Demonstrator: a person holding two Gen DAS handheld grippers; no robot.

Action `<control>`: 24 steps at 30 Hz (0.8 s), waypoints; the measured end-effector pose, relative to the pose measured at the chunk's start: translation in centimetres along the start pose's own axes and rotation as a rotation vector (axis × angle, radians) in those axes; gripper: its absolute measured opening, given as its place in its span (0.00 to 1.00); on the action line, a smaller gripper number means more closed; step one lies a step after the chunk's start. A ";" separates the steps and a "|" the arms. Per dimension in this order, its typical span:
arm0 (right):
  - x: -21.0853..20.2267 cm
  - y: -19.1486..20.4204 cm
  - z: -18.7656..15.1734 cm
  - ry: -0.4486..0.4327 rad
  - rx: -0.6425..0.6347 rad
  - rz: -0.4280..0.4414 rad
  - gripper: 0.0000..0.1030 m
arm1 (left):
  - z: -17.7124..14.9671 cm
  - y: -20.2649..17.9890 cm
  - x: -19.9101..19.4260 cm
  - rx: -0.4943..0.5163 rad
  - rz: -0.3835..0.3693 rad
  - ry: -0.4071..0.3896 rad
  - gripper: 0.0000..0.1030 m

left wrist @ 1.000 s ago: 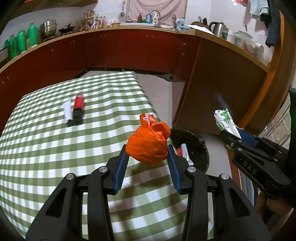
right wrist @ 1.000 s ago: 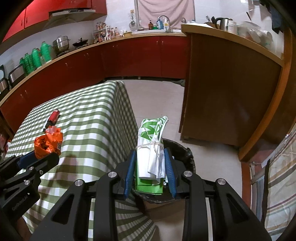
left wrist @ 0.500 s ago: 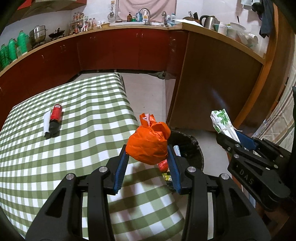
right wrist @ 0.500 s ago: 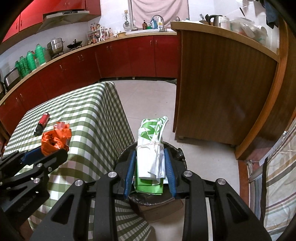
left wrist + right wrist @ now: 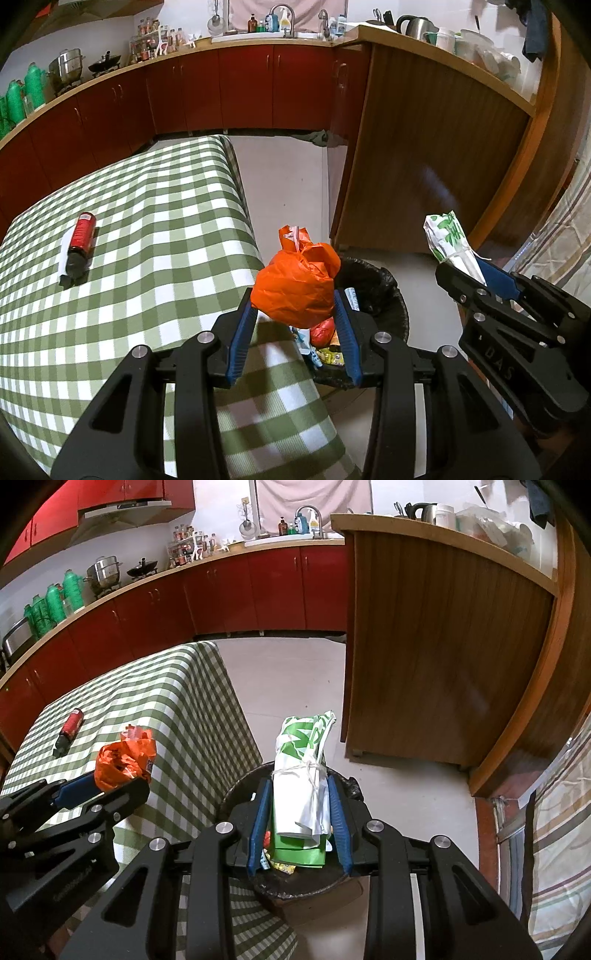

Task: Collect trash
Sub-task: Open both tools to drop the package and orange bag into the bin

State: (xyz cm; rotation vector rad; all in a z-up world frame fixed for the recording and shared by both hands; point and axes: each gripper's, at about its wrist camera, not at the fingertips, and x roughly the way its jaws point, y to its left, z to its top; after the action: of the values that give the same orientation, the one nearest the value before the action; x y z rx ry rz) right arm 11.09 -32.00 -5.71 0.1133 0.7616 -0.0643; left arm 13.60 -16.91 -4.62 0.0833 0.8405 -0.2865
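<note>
The left gripper (image 5: pixel 295 321) is clamping a crumpled orange bag (image 5: pixel 297 286) between its blue pads, with the jaws spread only as far as the bag's bulk allows, and it is holding the bag just past the table edge, over the near rim of the black bin (image 5: pixel 373 284) at the lower centre of the left wrist view; that placing reads as a line-up for dropping the bag in. The right gripper (image 5: pixel 298 823) is pinching a white and green packet (image 5: pixel 301 775), tied round its middle with string, and is holding it lengthwise between its fingers right above the bin's mouth in the lower centre of the right wrist view, so a release there would probably let it fall inside. The bin is lined with a black bag and is already holding wrappers, among them something red and something yellow. A red and black can (image 5: pixel 79 245) is lying on its side towards the left of the left wrist view, on the table (image 5: pixel 147 221), well apart from both grippers, and looks like the trash not yet collected. The table is wearing a green and white checked cloth that is hanging over the edge beside the bin. Behind, red cabinets are running under a pale counter that is carrying green bottles in the upper left, pots, and a sink with a tap at the top centre, while a wooden partition is filling the right side above a light tiled floor.
</note>
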 end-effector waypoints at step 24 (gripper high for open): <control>1.3 -1.4 0.9 -0.014 0.040 -0.033 0.50 | 1.3 -0.4 2.3 -0.021 0.011 0.052 0.58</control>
State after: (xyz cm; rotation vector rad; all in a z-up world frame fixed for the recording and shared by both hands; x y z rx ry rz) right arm 12.48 -33.49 -6.04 0.1384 0.7483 -0.1114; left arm 15.90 -18.05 -5.46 0.0758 0.8946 -0.2663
